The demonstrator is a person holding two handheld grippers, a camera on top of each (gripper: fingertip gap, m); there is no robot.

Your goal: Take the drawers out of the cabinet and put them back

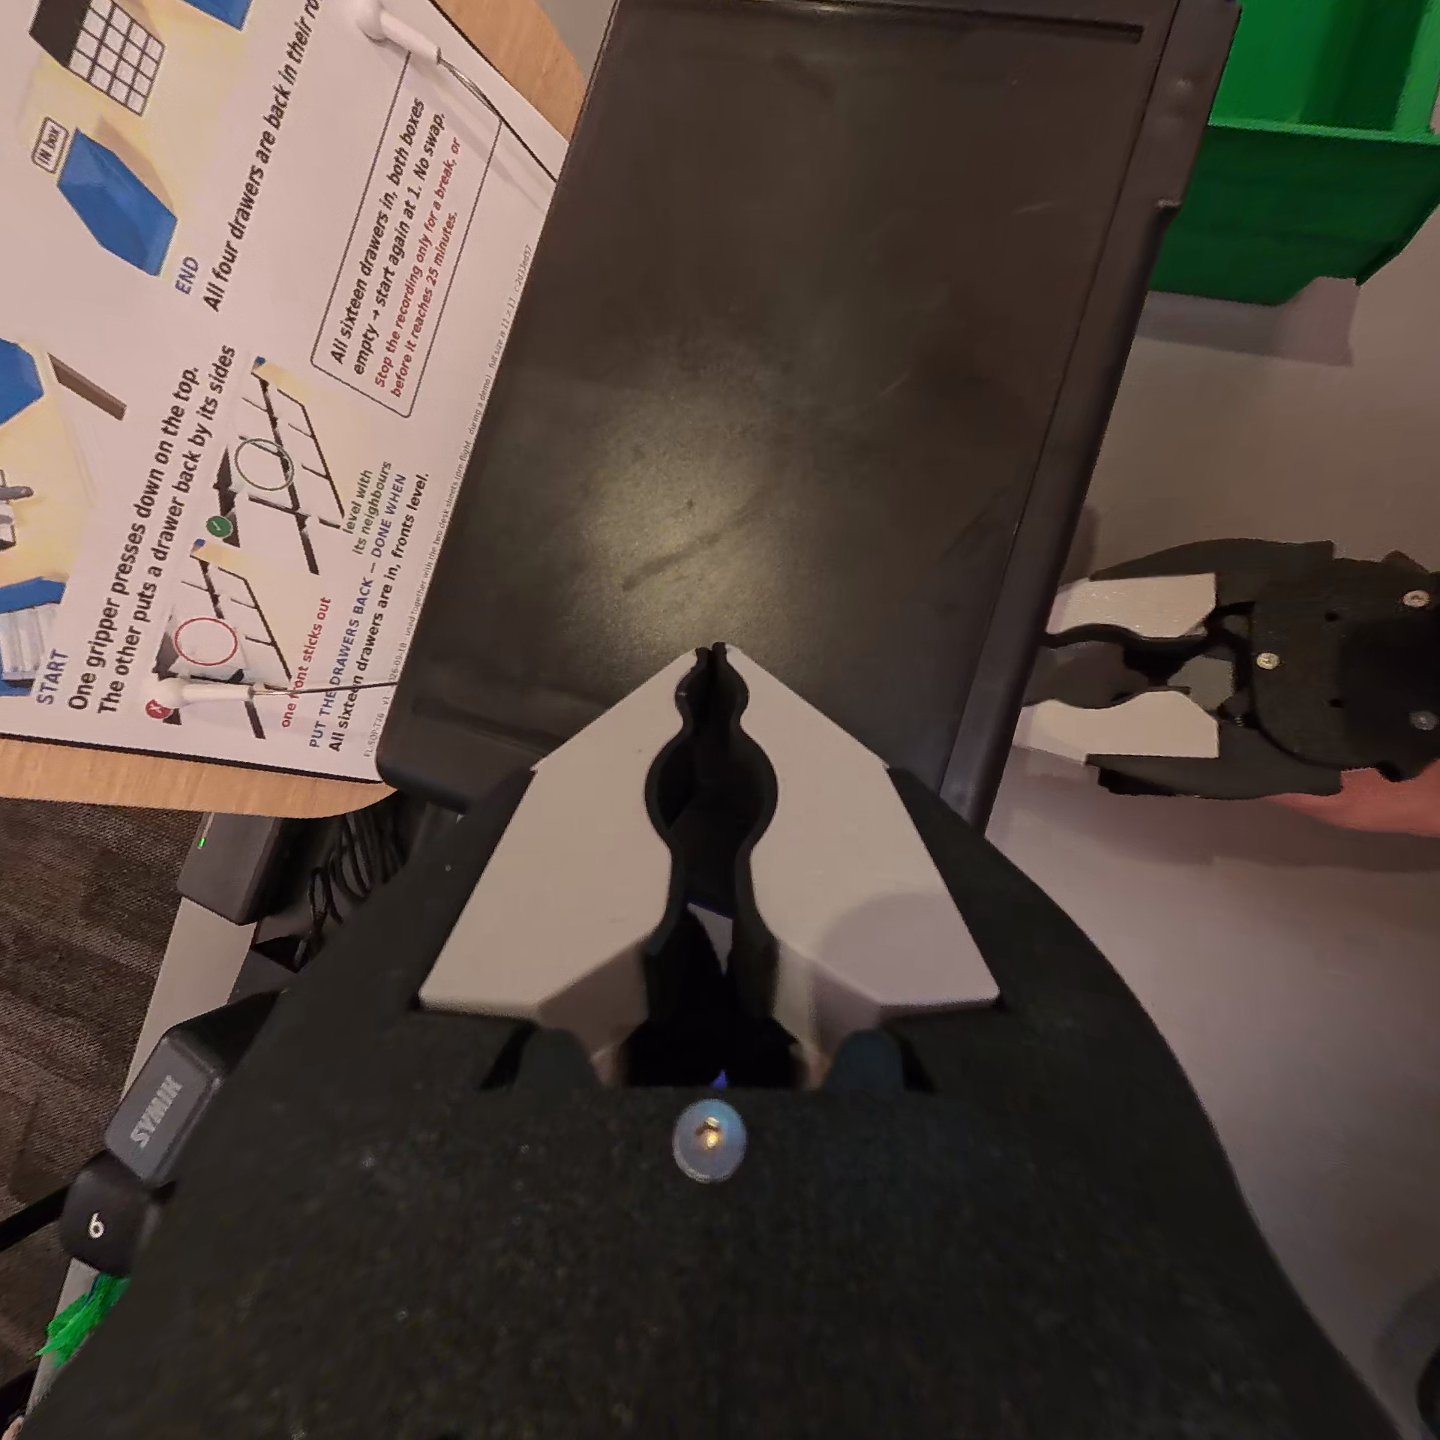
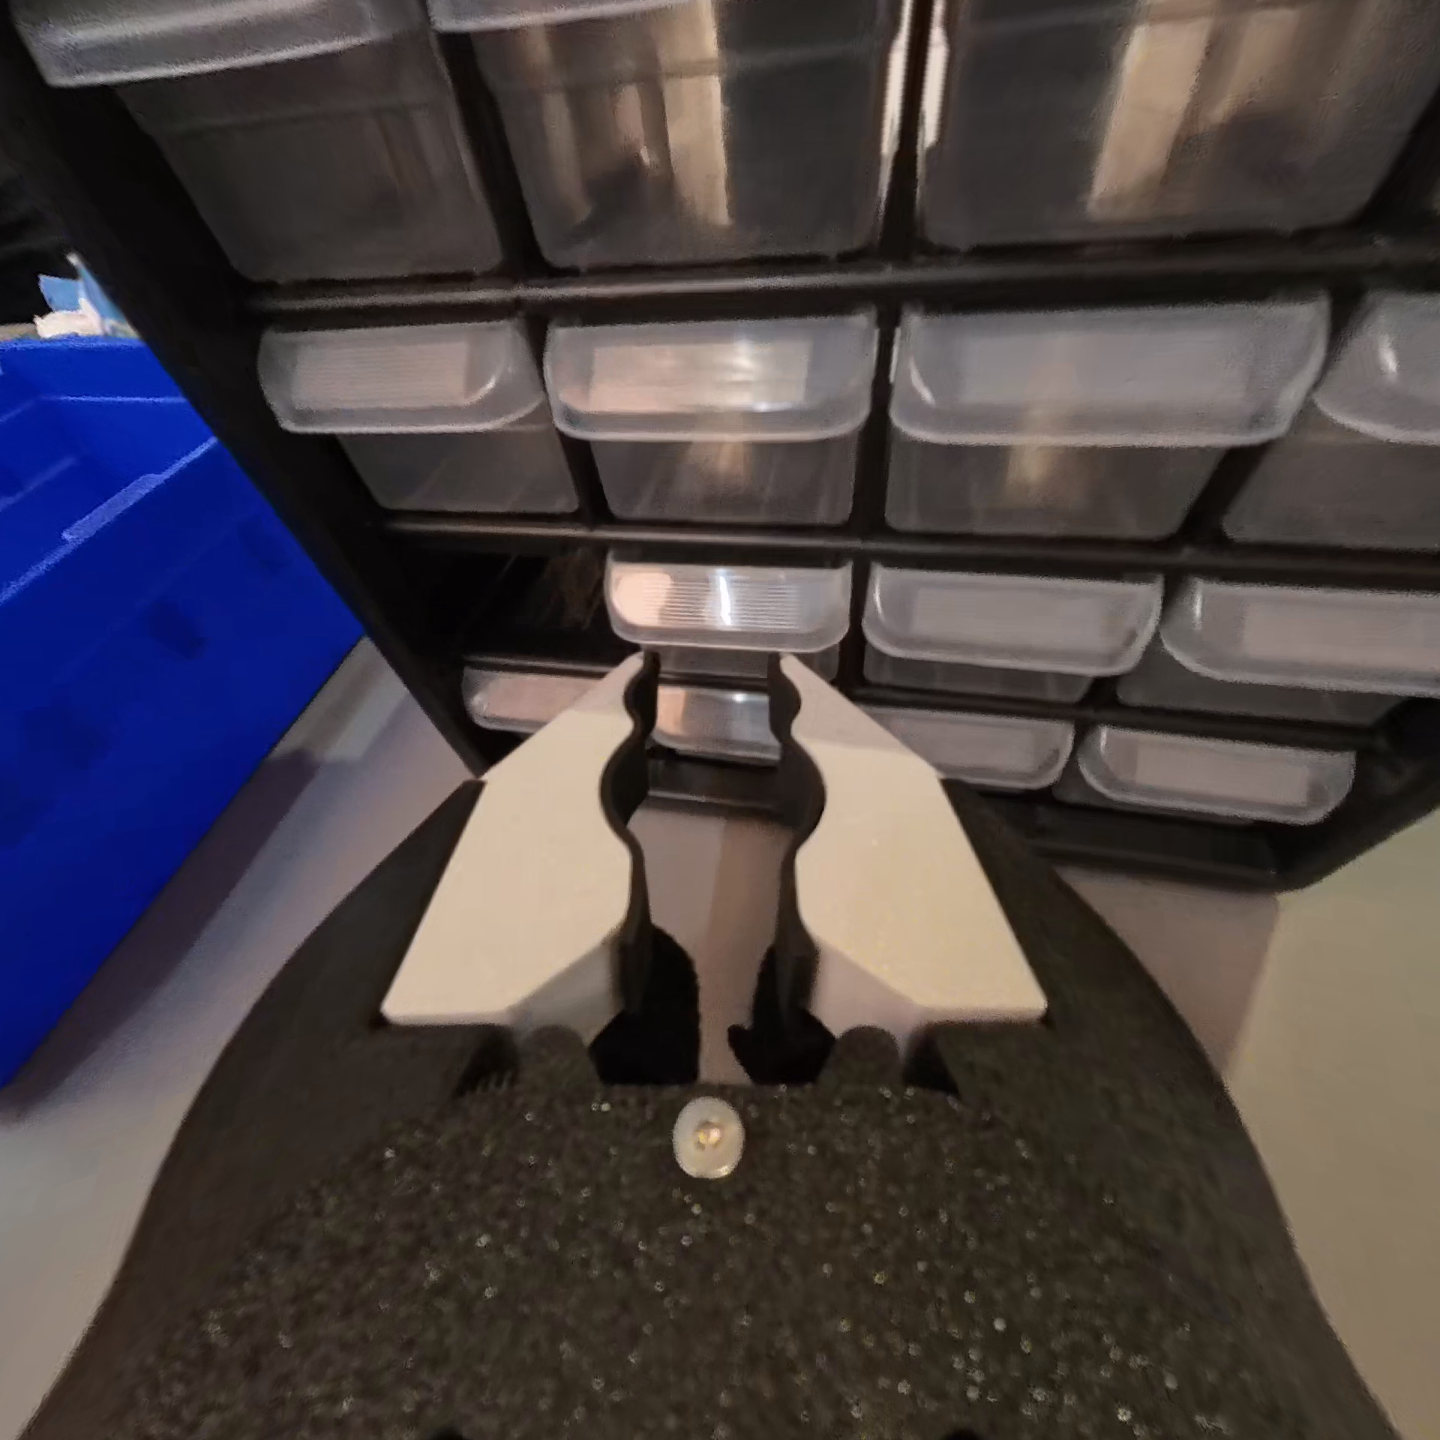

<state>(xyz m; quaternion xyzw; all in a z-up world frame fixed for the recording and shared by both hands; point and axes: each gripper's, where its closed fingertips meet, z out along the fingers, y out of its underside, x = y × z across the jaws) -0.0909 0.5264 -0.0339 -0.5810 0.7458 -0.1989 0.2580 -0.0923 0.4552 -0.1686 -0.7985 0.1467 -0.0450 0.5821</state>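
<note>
We see the cabinet [image 1: 779, 351] as black plastic, its top a dull semi-matt sheet with faint scuffs and a soft sheen, and its drawers [image 2: 717, 405] as clear, glossy plastic that catches the light. Left of the cabinet lies a smooth printed paper sheet [image 1: 234, 351] on a wood-grain board [image 1: 514, 70], while to the cabinet's right stands a glossy green plastic bin [image 1: 1309, 195], and beside its drawer front a smooth blue plastic bin [image 2: 140, 662]. In front of the cabinet, our right hand-held gripper [image 2: 709, 686] shows a rough, speckled black body, matt pale-grey fingers [image 2: 545, 857] and a shiny metal screw [image 2: 707, 1141], over a smooth, matt, pale surface [image 2: 1325, 1013].
</note>
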